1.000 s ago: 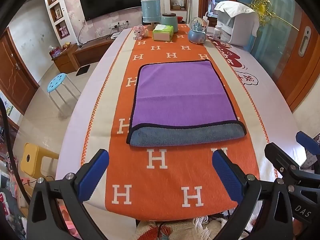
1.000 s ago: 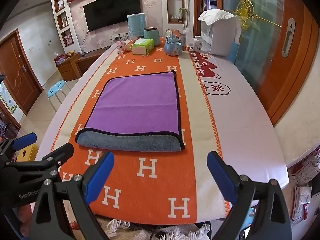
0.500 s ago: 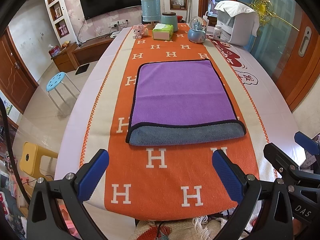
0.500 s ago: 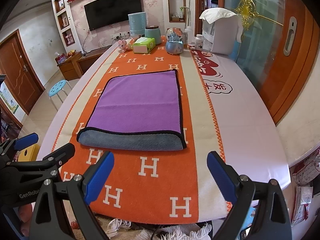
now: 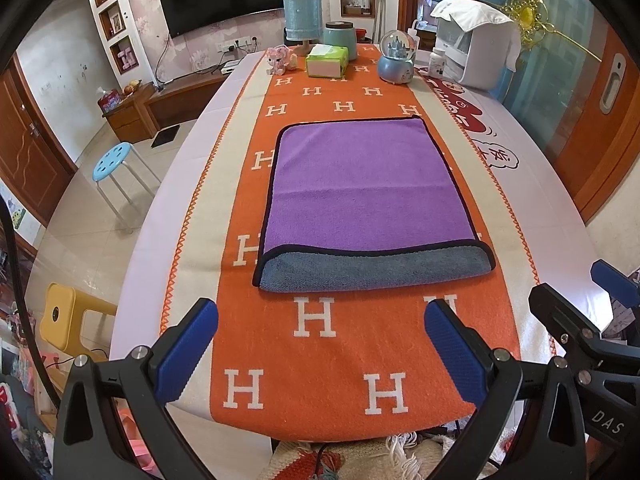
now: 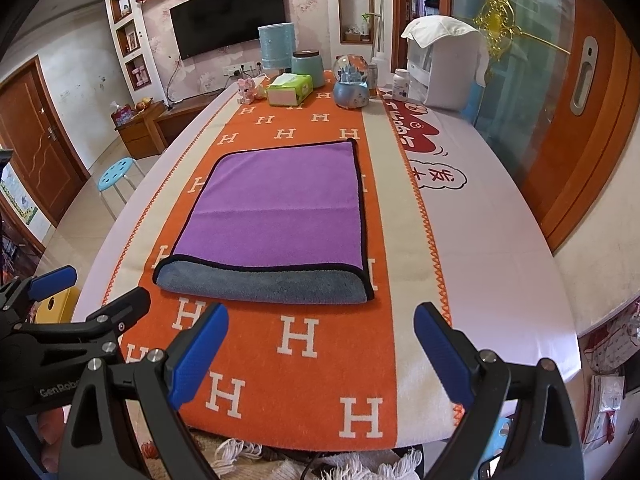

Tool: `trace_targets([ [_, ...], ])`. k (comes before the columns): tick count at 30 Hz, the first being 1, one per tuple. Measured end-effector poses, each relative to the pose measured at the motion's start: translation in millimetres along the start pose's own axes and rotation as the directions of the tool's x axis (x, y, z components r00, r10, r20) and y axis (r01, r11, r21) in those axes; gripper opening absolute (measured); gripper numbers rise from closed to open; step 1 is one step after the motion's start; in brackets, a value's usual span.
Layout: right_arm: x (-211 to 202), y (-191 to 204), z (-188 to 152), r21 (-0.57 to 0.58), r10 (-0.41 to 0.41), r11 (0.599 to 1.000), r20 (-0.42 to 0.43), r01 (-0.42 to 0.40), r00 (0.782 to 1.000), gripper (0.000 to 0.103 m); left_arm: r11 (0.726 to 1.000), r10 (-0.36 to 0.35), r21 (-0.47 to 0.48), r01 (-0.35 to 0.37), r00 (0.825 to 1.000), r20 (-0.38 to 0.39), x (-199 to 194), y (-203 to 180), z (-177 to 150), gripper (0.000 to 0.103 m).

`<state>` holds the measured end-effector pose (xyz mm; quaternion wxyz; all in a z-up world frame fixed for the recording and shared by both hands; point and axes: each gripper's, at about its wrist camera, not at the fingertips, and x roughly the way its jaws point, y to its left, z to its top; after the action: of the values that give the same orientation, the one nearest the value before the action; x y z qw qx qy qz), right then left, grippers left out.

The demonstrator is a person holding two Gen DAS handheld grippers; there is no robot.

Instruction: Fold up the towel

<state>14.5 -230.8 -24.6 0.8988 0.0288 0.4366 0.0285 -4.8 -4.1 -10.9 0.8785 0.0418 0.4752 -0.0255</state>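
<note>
towel (image 5: 366, 196) lies flat mid-desk on the orange runner (image 5: 320, 332), near edge rolled over showing grey. left tool (image 5: 320, 344) and right tool (image 6: 320, 344) both released, empty, short of it. judged step: approach; next move needs near corners pinched.

Purple-and-grey, black-edged towel (image 5: 364, 184) on orange, white-H-patterned runner (image 5: 332, 344).

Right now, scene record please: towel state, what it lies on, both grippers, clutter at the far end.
towel: folded once, purple face up, grey underside showing along the near edge
surface: orange H-pattern runner
left gripper: jaws open, empty, short of the towel
right gripper: jaws open, empty, short of the towel
far end: tissue box, snow globe, teal jar
</note>
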Motion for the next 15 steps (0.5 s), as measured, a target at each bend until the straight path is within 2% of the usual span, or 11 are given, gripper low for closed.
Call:
trace_targets([
  [15, -4.1, -0.3, 3.8, 0.002, 0.008, 1.0, 0.0, -0.008, 1.0, 0.095, 1.0, -0.001, -0.001, 0.001, 1.0, -0.002, 6.2, 4.0, 0.0, 0.102],
])
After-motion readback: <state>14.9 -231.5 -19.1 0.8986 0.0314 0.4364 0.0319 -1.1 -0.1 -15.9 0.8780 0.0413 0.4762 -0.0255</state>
